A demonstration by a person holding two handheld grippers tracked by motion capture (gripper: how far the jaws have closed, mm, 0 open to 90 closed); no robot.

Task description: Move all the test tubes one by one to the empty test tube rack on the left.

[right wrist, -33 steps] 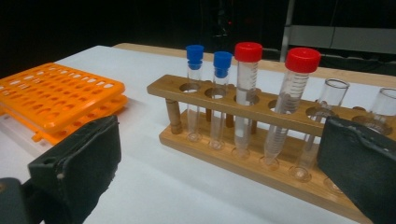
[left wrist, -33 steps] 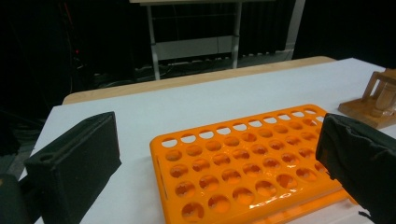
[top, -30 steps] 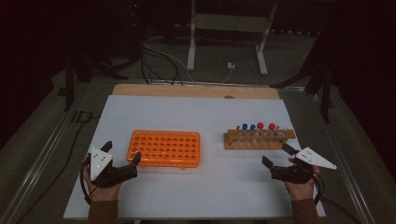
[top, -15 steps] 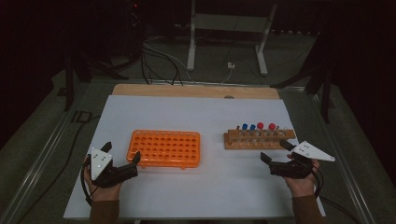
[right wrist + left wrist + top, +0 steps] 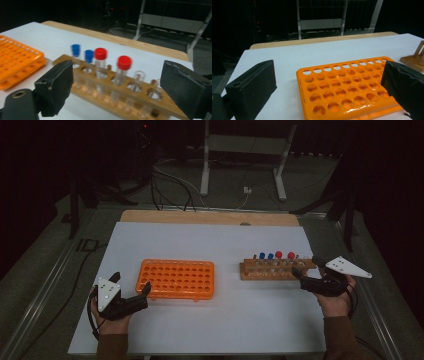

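An orange tube rack (image 5: pixel 176 279) (image 5: pixel 347 87) lies left of centre on the white table, its holes bare. A wooden rack (image 5: pixel 277 269) (image 5: pixel 112 95) at the right holds two blue-capped tubes (image 5: pixel 75 50) and two red-capped tubes (image 5: pixel 124 62), all upright. My left gripper (image 5: pixel 131 284) (image 5: pixel 329 75) rests open at the orange rack's near left corner, nothing between its jaws. My right gripper (image 5: pixel 305 266) (image 5: pixel 118 72) hovers open at the wooden rack's right end. Its jaws have just been closing a little, and they press on nothing.
The white sheet (image 5: pixel 215 240) covers a wooden tabletop (image 5: pixel 210 217). A metal stand (image 5: pixel 240 150) and cables (image 5: pixel 170 185) lie on the dark floor beyond the far edge. One uncapped tube (image 5: pixel 139 75) stands in the wooden rack near its right end.
My right hand has risen and moved forward toward the wooden rack's right end, with its jaws slightly narrower. The left hand has stayed put.
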